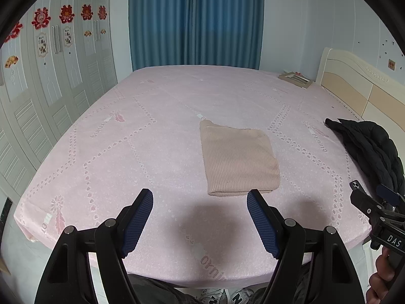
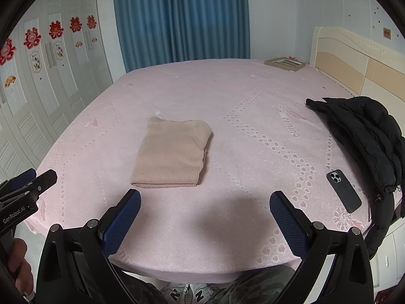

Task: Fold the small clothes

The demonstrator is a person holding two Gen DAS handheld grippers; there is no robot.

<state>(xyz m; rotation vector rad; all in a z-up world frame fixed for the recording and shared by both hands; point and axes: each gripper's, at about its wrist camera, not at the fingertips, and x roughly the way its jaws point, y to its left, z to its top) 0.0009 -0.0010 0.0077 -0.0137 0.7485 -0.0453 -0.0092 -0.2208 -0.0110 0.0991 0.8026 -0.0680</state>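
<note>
On the pink bed (image 1: 157,136) a folded beige sweater (image 1: 238,159) lies flat, beyond my left tongs (image 1: 200,200) and right tongs (image 2: 205,200), both spread wide and empty.

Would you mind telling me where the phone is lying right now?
In the right wrist view, the phone lies face down near the bed's right front edge, beside the black jacket.

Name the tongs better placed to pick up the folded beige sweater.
Left, probably. The left tongs hang open with one tip right at the sweater's near edge; the right tongs sit slightly further back.
</note>
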